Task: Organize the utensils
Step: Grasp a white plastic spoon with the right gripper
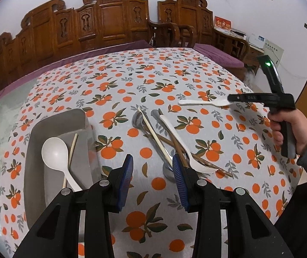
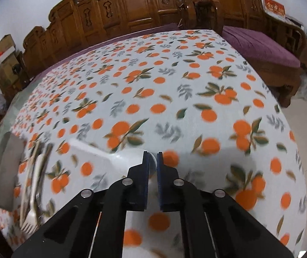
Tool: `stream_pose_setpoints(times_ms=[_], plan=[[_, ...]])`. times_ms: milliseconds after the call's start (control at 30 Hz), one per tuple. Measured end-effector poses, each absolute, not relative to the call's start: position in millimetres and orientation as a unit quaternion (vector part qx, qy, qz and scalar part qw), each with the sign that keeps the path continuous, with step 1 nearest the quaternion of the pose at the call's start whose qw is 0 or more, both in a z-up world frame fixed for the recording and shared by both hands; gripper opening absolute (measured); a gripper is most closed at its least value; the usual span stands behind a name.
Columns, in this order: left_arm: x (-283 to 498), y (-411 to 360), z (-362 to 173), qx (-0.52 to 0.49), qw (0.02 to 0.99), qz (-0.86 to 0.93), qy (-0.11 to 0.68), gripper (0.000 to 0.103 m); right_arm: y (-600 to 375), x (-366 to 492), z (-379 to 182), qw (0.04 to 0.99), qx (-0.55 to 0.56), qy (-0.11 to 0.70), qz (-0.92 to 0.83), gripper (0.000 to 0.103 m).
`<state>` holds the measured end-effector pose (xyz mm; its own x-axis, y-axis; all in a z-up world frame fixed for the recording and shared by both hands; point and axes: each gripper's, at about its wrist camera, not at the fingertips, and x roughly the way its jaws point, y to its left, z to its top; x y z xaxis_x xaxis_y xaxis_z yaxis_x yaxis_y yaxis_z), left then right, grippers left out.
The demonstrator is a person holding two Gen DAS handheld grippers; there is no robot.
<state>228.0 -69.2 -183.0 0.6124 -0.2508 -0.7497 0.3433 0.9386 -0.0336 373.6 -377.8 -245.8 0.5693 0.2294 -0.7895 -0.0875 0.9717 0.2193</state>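
Honestly, the risky bit here is the grip on that white plastic spoon (image 1: 202, 102). The right gripper (image 2: 152, 163) is clenched on the bowl end only, so the long handle sticks out sideways to the left of the claw and hangs above the orange-print tablecloth (image 1: 132, 81). A pinch that far off-centre on smooth plastic looks likely to let the spoon swivel or slide out, and the right wrist view is blurry, so I'd guess the hand is moving too.

The left gripper (image 1: 152, 179) is partly open and grasping nothing, hovering over the cloth. The grey rectangular plastic tray (image 1: 52, 124) sits just left of its claw, with a big white plastic ladle-type spoon (image 1: 54, 152) and a single pale wooden chopstick (image 1: 70, 157) already in it. Just ahead and right of that claw is the leftover pile of crossed utensils (image 1: 166, 142): metal spoons, dark and pale chopsticks, a white plastic fork. It lies between the carried spoon and the tray, so a low pass could snag or scatter it.

Writing: there's a red sign with gold characters (image 1: 222, 24) by the carved wooden bench (image 1: 102, 21), too small for me to read, and embossed marks on the right gripper's body I can't make out.
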Motion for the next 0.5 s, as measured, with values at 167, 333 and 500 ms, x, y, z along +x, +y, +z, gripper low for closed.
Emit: stream_pose_setpoints(times_ms=[167, 333, 500], plan=[[224.3, -66.6, -179.1, 0.054, 0.898, -0.167, 0.403, 0.036, -354.3, 354.1, -242.7, 0.875, 0.066, 0.466, 0.110, 0.006], [224.2, -65.7, -179.5, 0.056, 0.899, -0.166, 0.402, 0.036, -327.6, 335.6, -248.1, 0.860, 0.056, 0.489, 0.135, 0.007], [225.4, -63.5, -180.4, 0.053, 0.898, -0.164, 0.404, 0.036, -309.0, 322.4, -239.1, 0.868, 0.033, 0.474, 0.148, 0.008]])
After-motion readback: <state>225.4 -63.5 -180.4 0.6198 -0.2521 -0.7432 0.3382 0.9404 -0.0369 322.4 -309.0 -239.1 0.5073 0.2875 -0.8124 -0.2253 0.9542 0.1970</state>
